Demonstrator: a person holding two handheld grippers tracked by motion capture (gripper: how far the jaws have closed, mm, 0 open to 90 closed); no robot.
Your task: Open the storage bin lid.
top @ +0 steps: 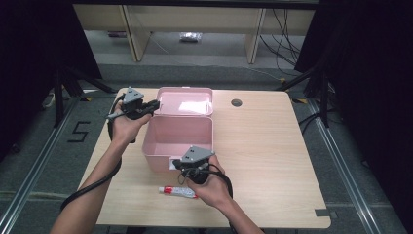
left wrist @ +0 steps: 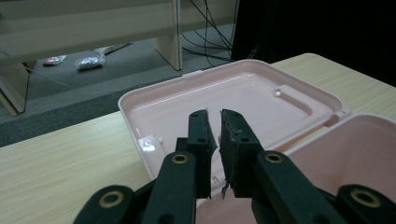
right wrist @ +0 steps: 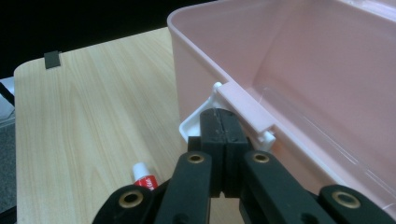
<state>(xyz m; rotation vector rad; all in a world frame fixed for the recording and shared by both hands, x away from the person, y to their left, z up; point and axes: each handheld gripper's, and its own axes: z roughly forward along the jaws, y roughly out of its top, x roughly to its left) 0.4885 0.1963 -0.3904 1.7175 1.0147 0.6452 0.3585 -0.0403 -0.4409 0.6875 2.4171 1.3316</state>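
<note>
jaws of the right gripper (right wrist: 223, 122) are clenched on the white latch (right wrist: 201, 122) at the box (top: 176, 138) front; left gripper (left wrist: 214, 128) jaws slightly parted, ungripped, above the lid (left wrist: 243, 98); tube (top: 179, 191) beside the right gripper.

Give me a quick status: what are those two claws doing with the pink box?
Left gripper slightly open above lid, holding nothing. Right gripper shut against white latch of open pink box. Tube lies nearby, nothing blocking.

Even overhead light, dim dark surrounds; glare on pink lid (left wrist: 224, 100); soft, low-resolution frames.
</note>
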